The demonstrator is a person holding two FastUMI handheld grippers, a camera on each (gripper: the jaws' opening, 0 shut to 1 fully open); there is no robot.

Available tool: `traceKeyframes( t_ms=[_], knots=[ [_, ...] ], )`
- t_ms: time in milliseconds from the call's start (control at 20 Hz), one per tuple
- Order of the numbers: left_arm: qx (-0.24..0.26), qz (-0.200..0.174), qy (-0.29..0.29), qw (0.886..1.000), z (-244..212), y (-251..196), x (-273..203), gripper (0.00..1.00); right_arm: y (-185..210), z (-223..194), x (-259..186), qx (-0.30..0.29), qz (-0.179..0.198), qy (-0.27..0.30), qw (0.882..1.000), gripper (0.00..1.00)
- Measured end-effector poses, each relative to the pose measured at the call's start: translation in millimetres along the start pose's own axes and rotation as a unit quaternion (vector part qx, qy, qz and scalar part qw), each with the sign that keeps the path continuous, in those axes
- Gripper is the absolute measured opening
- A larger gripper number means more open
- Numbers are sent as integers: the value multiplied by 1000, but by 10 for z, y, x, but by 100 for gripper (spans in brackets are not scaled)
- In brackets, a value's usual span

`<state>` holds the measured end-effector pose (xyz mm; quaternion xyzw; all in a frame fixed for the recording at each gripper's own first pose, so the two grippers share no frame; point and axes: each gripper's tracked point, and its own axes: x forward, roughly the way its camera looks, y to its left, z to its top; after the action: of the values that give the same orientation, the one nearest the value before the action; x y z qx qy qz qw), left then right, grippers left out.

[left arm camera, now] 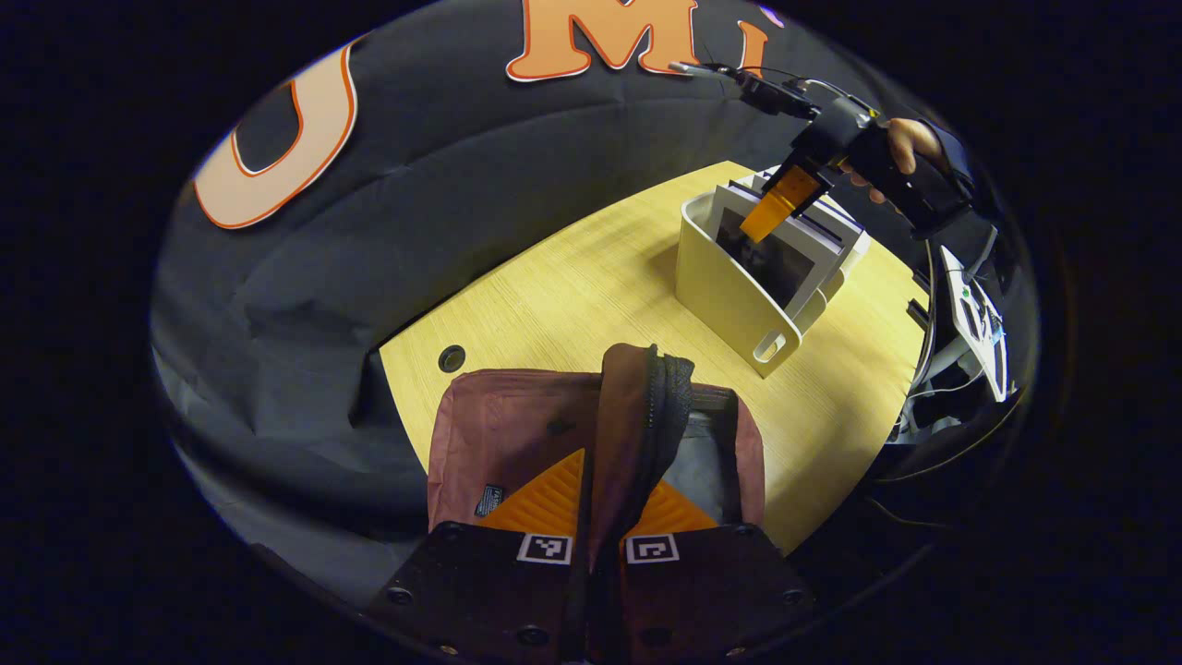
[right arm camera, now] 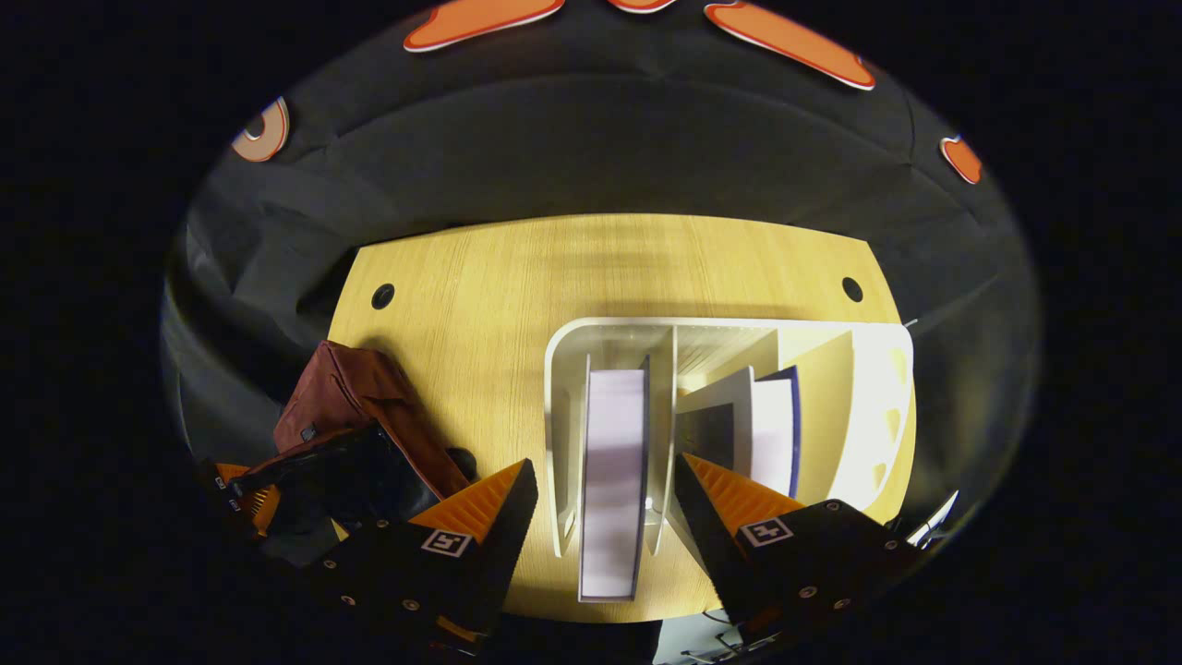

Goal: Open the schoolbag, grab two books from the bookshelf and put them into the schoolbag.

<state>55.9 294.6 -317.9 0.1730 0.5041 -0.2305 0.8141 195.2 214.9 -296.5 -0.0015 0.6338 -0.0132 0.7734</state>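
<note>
Schoolbag (left arm camera: 517, 443) interior hidden, flap between left gripper (left arm camera: 598, 547) fingers

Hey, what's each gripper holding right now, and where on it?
The left gripper is shut on the schoolbag, pinching its zippered opening edge. The right gripper is open around a book in the bookshelf, holding nothing.
</note>
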Motion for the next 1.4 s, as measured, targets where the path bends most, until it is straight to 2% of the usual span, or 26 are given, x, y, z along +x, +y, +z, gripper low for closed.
traceKeyframes(
  t_ms=[300,400,500,550,600,650,700,850,1100,1250,1400],
  knots=[
    [-6,-1,13,1000,-10,-1,3,7,-54,-120,320,-23,-28,49,998,66],
    [-14,3,21,1000,-23,15,7,7,-105,-187,434,-31,-29,63,997,55],
    [-19,5,31,999,-44,1,-5,7,-114,-250,459,-11,-21,74,997,53],
    [-19,5,38,999,-43,-6,-6,7,-101,-269,511,6,-16,73,997,36],
    [-22,8,42,999,-34,-14,10,7,-110,-251,516,12,-13,70,997,43],
    [-21,11,46,999,-32,-9,4,7,-127,-241,507,8,-12,66,998,34],
    [-27,14,49,998,-33,-13,-1,7,-129,-237,471,6,-11,60,998,42],
    [-35,19,53,998,-44,-70,13,7,-57,-183,156,20,36,28,999,41],
    [-46,33,68,996,-99,-110,-43,7,-404,-149,-507,38,74,-28,996,41],
    [-38,45,76,995,-71,-142,-68,7,-582,-200,-881,49,106,-60,991,41],
    [-23,45,83,995,-56,-177,-69,7,-705,-298,-1293,90,151,-98,980,41]
  ],
)
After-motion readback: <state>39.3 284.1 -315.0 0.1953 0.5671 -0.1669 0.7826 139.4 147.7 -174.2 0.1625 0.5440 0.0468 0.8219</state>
